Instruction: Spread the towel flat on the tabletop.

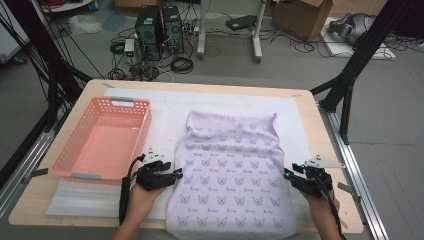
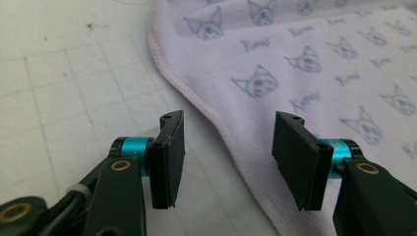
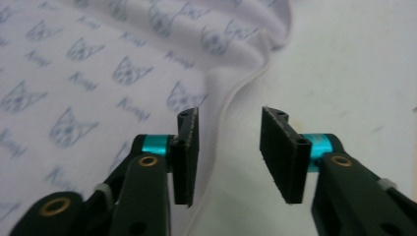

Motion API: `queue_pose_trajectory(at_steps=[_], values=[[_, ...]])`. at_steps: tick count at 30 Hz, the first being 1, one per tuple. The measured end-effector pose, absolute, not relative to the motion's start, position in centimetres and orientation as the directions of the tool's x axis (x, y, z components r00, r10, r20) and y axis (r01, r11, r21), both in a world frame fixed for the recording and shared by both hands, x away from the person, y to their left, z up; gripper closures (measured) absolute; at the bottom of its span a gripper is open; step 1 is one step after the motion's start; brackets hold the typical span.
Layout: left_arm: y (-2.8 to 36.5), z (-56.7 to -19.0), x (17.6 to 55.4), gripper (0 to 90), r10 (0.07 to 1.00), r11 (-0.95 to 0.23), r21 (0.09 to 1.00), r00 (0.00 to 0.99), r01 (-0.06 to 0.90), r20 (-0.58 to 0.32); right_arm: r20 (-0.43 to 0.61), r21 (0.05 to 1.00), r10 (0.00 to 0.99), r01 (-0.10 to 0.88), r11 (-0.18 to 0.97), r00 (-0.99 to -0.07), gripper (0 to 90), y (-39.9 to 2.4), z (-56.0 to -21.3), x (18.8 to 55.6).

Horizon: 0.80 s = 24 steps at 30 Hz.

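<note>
— Where did the cloth (image 1: 231, 172) lie?
— Flat on the white mat (image 1: 165, 107), just right of the pink basket (image 1: 102, 140), its near end hanging over the table's (image 1: 310, 115) edge.
— And the grippers?
— The left gripper (image 1: 176, 173) stood at the cloth's left hem, jaws spread, pinching nothing. The right gripper (image 1: 288, 172) stood at its right hem, likewise spread, the hem between its jaws but ungripped.

Cloth (image 1: 230, 170): soft matt knit, printed, between both tools. Basket (image 1: 102, 137): glossy perforated plastic. Table (image 1: 310, 125): matt wood.
</note>
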<state>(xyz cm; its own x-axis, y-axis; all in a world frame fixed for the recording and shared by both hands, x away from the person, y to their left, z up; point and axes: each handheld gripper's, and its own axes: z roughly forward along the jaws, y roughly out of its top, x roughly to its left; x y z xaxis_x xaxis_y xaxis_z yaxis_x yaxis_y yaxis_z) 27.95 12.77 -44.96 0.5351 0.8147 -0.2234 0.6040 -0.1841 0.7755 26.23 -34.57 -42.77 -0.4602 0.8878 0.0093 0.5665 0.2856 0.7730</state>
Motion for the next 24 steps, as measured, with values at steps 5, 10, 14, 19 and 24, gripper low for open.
queue_pose_trajectory(at_steps=[5, 10, 14, 19, 24], values=[[12.2, -45.2, 26.9, 53.8, 0.821, -0.214, 0.79, 0.544, 0.575, -0.174, 0.033, 0.742, 0.872, 0.596, 0.306, -0.489, 69.1, -34.6, -43.7, 25.3], [11.7, -44.9, 27.1, 87.9, 0.839, -0.254, 0.784, 0.532, 0.567, -0.113, 0.067, 0.73, 0.856, 0.61, 0.309, -0.513, 87.2, -34.6, -44.5, 25.3], [12.6, -44.8, 27.4, 88.0, 0.861, -0.196, 0.785, 0.486, 0.588, -0.149, 0.055, 0.745, 0.874, 0.603, 0.286, -0.482, 88.3, -35.3, -44.5, 25.3], [13.1, -45.1, 27.0, 64.6, 0.849, -0.148, 0.785, 0.484, 0.602, -0.211, 0.063, 0.76, 0.874, 0.591, 0.271, -0.482, 85.5, -35.3, -44.5, 25.2], [13.4, -45.2, 25.7, 53.6, 0.819, -0.135, 0.782, 0.513, 0.608, -0.258, 0.076, 0.765, 0.874, 0.591, 0.258, -0.48, 64.2, -35.6, -44.3, 24.3]])
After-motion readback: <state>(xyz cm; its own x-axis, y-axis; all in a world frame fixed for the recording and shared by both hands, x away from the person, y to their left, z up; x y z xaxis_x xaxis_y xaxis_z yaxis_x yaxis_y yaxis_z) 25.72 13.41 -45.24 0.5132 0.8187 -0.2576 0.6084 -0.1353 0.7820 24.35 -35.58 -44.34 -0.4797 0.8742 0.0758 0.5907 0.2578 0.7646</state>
